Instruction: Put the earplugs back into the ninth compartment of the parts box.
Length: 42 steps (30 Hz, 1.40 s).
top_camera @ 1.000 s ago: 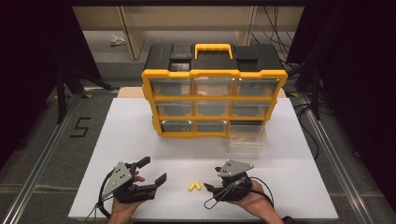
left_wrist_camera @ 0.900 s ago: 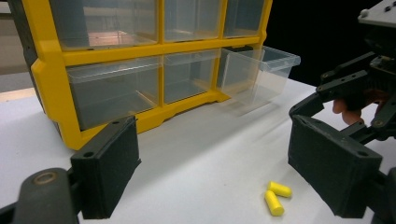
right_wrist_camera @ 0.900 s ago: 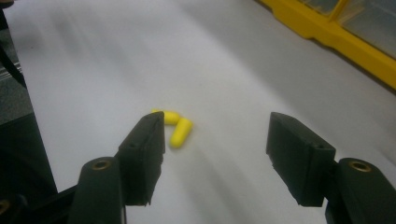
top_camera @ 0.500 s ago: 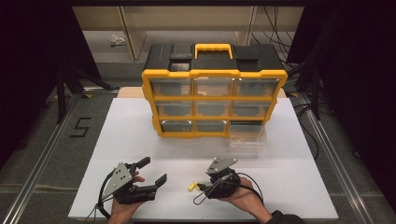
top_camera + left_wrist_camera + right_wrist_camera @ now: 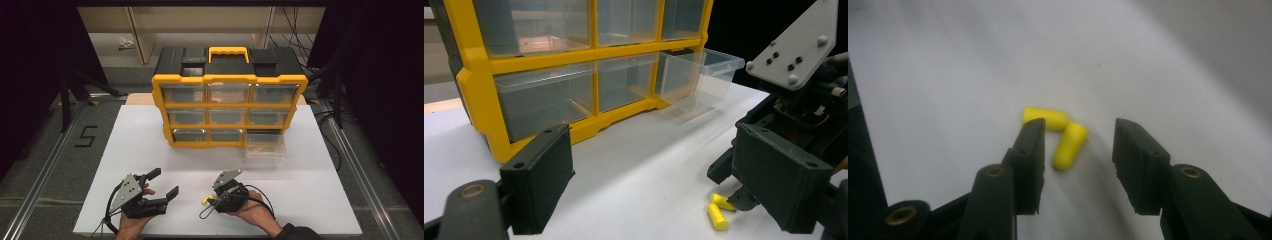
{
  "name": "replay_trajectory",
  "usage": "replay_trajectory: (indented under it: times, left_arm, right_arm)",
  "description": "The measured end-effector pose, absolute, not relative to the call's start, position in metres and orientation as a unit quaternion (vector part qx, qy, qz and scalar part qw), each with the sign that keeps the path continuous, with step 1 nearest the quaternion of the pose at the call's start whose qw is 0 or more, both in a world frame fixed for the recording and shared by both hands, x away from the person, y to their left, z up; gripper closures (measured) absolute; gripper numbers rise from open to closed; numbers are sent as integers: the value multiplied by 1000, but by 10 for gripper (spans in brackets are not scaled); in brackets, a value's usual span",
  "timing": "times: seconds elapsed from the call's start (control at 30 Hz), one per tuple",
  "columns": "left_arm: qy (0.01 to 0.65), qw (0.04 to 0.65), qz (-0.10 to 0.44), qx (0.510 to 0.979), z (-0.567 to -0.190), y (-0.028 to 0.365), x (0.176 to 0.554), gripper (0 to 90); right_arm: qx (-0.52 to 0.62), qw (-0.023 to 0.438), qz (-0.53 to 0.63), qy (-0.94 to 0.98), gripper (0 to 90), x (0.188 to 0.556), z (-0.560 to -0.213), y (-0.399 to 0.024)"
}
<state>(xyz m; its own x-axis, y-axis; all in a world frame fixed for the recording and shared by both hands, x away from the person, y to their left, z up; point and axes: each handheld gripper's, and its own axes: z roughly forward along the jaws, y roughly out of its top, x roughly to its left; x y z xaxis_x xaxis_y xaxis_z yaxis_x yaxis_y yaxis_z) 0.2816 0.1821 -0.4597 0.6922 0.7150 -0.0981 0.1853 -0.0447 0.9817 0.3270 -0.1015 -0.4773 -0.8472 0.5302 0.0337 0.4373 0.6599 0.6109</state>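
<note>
Earplugs (image 5: 1062, 134) lie ungrasped at twelve o'clock of our right gripper (image 5: 1079, 145), its jaws closing around one. Our left gripper (image 5: 161, 182) waits open; the pulled-out drawer (image 5: 266, 145) is unfilled.

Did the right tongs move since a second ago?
Yes. In the high view the right tongs slid left across the white table toward the yellow earplugs, while the organizer stayed put. Their jaws have been closing around the earplugs.

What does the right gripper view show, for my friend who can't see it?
The right gripper reaches down at two small yellow foam earplugs lying in a V on the white table. One earplug sits between its black jaws, which have just been closing and do not press on it yet.
</note>
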Motion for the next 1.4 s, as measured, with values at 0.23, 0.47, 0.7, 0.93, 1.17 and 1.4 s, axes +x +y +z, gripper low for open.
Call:
replay_trajectory:
  times: [0.23,0.47,0.7,0.93,1.17,1.4]
  left_arm:
    - [327,610,217,688,-460,183,282,162]
    - [326,611,217,688,-460,183,282,163]
    - [327,613,215,686,-459,183,282,163]
    - [328,615,214,684,-459,183,282,163]
    - [326,617,213,684,-459,183,282,163]
    - [325,619,211,683,-459,183,282,163]
  right_arm:
    - [266,76,305,911,702,328,-481,-98]
    - [270,71,304,911,819,328,-481,-100]
    - [292,77,331,894,823,333,-469,-109]
    - [302,88,355,880,823,338,-456,-121]
    - [316,104,391,858,823,343,-439,-136]
    - [322,117,413,844,822,346,-428,-146]
